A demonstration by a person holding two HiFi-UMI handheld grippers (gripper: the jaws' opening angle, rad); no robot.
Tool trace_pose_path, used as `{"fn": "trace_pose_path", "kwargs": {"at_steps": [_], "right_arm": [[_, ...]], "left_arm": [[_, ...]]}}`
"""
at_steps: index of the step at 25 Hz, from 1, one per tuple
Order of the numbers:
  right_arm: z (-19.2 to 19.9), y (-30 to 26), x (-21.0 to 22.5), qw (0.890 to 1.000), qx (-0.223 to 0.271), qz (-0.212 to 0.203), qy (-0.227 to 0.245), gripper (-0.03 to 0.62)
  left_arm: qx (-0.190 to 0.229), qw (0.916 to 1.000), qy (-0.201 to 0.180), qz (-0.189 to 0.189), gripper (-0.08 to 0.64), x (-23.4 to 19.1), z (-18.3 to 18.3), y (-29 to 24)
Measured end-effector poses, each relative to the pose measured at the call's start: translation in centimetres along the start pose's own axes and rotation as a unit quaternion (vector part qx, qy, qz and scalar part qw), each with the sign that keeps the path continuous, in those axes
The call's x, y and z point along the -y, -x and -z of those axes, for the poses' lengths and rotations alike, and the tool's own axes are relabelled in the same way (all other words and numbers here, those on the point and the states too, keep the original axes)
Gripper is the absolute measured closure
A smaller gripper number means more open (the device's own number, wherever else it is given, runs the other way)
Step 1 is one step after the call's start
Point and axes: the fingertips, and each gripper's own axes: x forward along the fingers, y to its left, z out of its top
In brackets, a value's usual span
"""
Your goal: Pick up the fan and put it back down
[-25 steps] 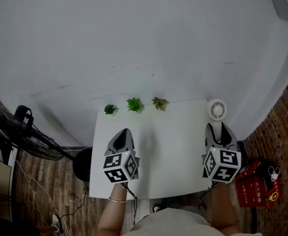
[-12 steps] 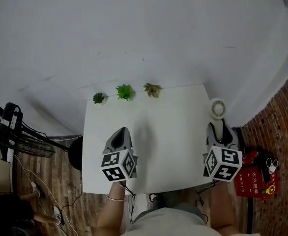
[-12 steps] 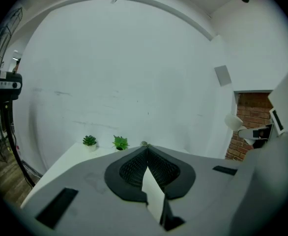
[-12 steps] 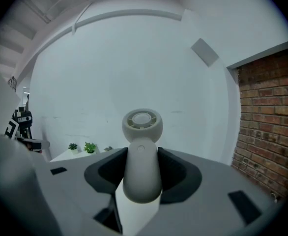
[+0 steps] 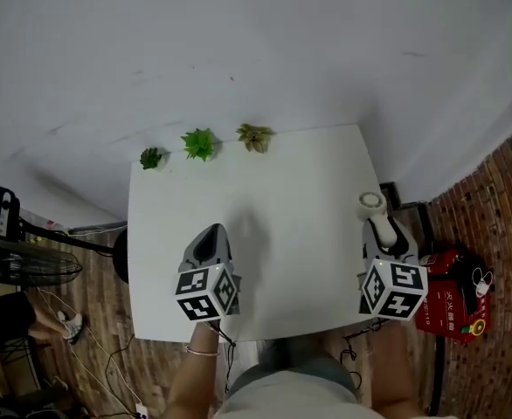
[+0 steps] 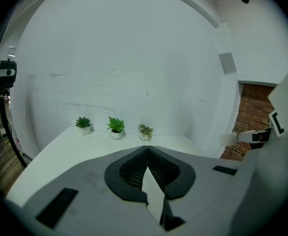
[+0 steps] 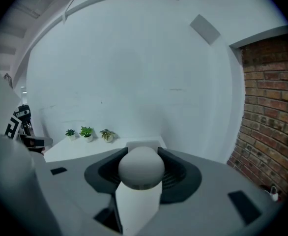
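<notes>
Now the fan (image 7: 142, 167) sits clamped between the jaws of the right gripper (image 5: 375, 223). A second ago it stood just beyond those jaws, near the far right corner of the table (image 5: 291, 190), so the pick-up looks begun and the setting-down is yet to come. The left gripper (image 6: 147, 148), jaws pressed together on nothing, hangs well off to its left.

- The table (image 5: 291, 190) lies bare in its middle.
- Three plants (image 5: 199, 143) line the far edge, wall (image 5: 238, 42) just behind.
- The fan (image 5: 371, 202), clamped in the right gripper (image 5: 384, 227), blocks the right edge.
</notes>
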Motion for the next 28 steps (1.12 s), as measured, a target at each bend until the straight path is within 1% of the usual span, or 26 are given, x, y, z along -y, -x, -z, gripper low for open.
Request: {"fn": "trace_pose_path", "kwargs": {"at_steps": [12, 28], "right_arm": [[3.8, -4.8, 1.6, 0.999, -0.048, -0.007, -0.012, 0.404], [7.9, -8.9, 2.1, 0.995, -0.098, -0.012, -0.015, 0.404]], "left_arm": [[-0.056, 0.9984, 0.001, -0.011, 0.548, -0.3, 4.3, -3.6], [-0.101, 0.9943, 0.011, -0.030, 0.548, -1.9, 7.9, -5.2]]}}
